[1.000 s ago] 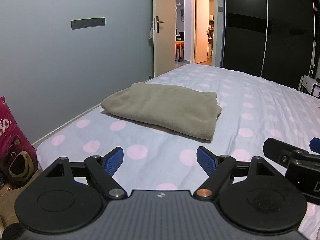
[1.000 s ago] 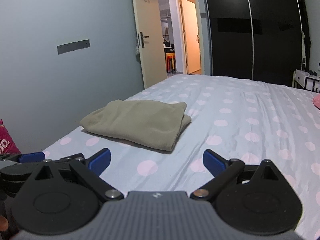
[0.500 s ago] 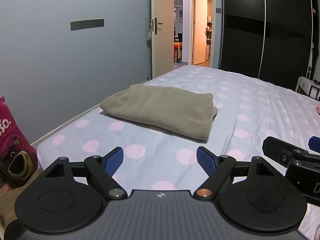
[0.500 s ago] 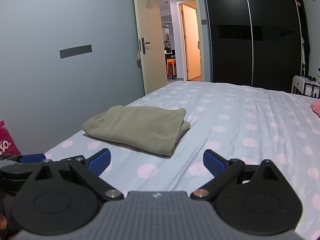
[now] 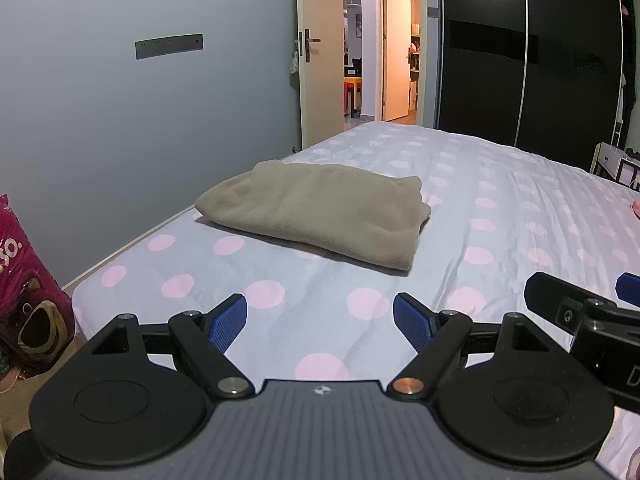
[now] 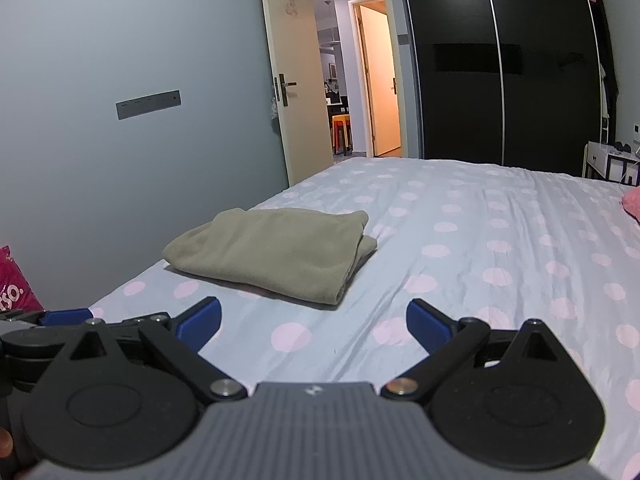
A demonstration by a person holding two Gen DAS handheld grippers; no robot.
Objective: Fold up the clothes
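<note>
This is a bedroom in a home. A wide bed (image 5: 500,216) fills most of both views, covered by a pale blue sheet with pink dots. Past its far edge stands a tall black wardrobe (image 6: 500,72) with sliding doors. A cream door (image 6: 286,80) with a lever handle stands open at the bed's far left corner, giving onto a lit hallway with a red and yellow stool (image 5: 352,88). Beside the bed's near left corner a pink bag (image 5: 28,304) printed with a cartoon bear sits on the floor. A folded olive garment (image 5: 320,212) lies near the bed's left edge.
</note>
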